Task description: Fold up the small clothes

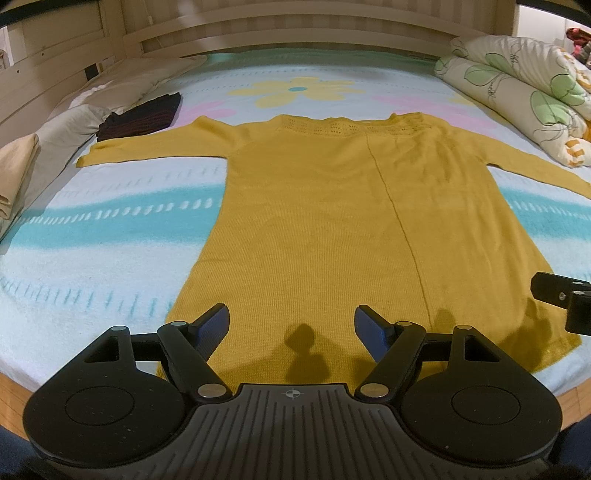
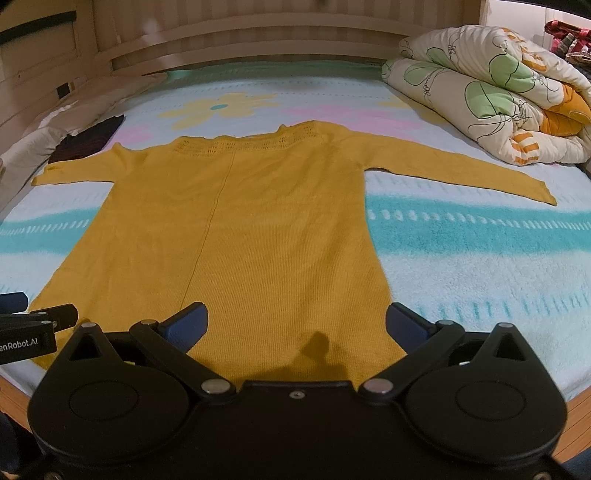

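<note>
Hovering at the mustard sweater's [image 1: 332,206] six-o'clock hem, we keep our left gripper [image 1: 291,325] and right gripper [image 2: 295,321] spread wide, gripping nothing.

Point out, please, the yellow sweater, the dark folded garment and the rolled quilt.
yellow sweater [image 1: 314,206]: left wrist view, mid body.
dark folded garment [image 1: 142,118]: left wrist view, top face.
rolled quilt [image 2: 491,96]: right wrist view, front roll.

Flowered bedspread [image 1: 110,229], slatted wooden headboard [image 1: 295,33], rolled quilt [image 2: 491,99].
</note>
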`<action>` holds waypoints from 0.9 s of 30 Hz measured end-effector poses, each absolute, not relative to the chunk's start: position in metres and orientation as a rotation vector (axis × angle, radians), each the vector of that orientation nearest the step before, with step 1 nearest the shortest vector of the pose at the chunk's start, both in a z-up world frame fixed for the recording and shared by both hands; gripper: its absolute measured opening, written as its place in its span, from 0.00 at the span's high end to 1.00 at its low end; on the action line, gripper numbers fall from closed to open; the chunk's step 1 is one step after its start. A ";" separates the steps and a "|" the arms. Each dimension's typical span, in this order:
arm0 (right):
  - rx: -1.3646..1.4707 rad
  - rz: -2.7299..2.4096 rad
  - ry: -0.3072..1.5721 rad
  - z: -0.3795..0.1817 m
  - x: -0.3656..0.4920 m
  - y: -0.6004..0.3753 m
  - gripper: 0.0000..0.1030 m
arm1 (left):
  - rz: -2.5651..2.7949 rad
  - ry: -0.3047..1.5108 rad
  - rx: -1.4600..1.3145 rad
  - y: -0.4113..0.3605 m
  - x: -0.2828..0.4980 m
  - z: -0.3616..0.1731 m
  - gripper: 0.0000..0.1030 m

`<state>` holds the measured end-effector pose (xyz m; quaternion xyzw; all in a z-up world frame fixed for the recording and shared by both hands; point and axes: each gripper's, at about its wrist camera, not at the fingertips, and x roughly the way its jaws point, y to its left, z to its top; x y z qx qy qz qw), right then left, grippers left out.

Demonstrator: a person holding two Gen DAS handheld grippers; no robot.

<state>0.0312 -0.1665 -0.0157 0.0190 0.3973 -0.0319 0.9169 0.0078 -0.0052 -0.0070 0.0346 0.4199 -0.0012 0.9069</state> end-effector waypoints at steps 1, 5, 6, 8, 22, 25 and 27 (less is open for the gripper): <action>0.038 -0.066 0.818 -0.016 0.032 -0.167 0.01 | -0.003 0.867 0.071 -0.005 0.008 -0.007 0.28; 0.038 -0.066 0.817 -0.016 0.031 -0.167 0.01 | -0.003 0.868 0.071 -0.005 0.008 -0.007 0.28; 0.037 -0.066 0.818 -0.016 0.032 -0.167 0.01 | -0.003 0.868 0.071 -0.005 0.008 -0.007 0.28; 0.037 -0.065 0.818 -0.016 0.031 -0.167 0.01 | -0.003 0.868 0.071 -0.005 0.008 -0.007 0.28; 0.038 -0.062 0.820 -0.016 0.032 -0.166 0.01 | -0.004 0.870 0.069 -0.005 0.008 -0.008 0.28; 0.034 -0.061 0.822 -0.017 0.031 -0.165 0.01 | -0.004 0.871 0.069 -0.005 0.008 -0.008 0.28; 0.034 -0.060 0.823 -0.017 0.032 -0.165 0.01 | -0.004 0.873 0.068 -0.005 0.007 -0.009 0.28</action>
